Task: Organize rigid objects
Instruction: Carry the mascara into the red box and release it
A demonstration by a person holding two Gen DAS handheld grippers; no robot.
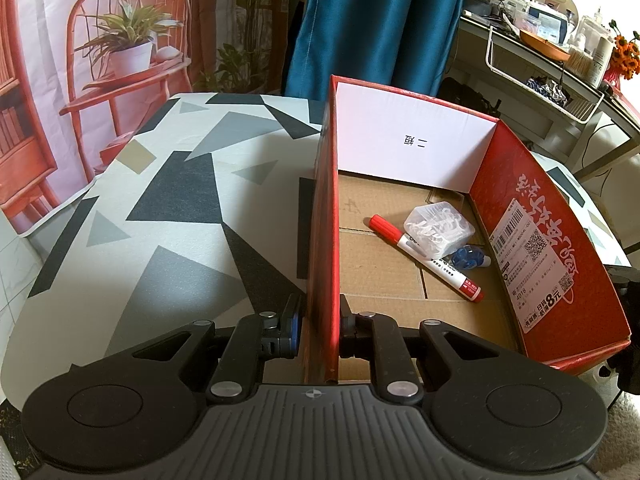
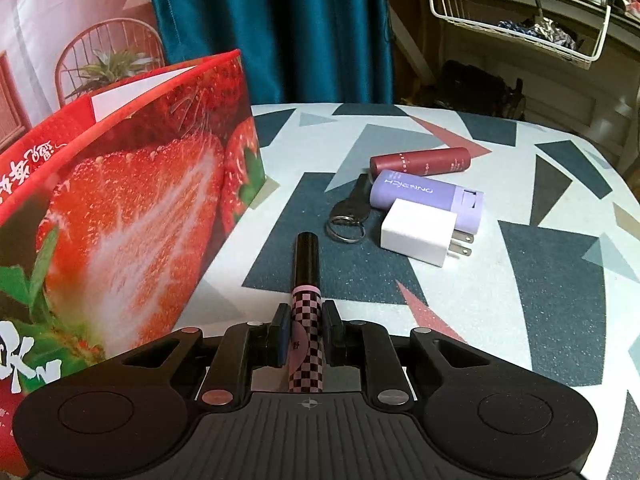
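My left gripper [image 1: 320,330] is shut on the near left wall of the red cardboard box [image 1: 325,240]. Inside the box lie a red marker [image 1: 426,256], a clear plastic case [image 1: 438,228] and a small blue item [image 1: 468,257]. My right gripper [image 2: 306,330] is shut on a pink checkered tube with a black cap [image 2: 307,292], held just above the table. The box's strawberry-printed outside [image 2: 132,220] stands to its left. On the table ahead lie a dark red tube [image 2: 420,161], a purple tube [image 2: 426,196], a white charger plug [image 2: 420,232] and a key on a ring [image 2: 352,208].
The table [image 1: 160,220] has a geometric patterned cloth. A blue curtain [image 1: 372,20] hangs behind it. A cluttered shelf with a white wire basket [image 1: 540,76] stands at the right.
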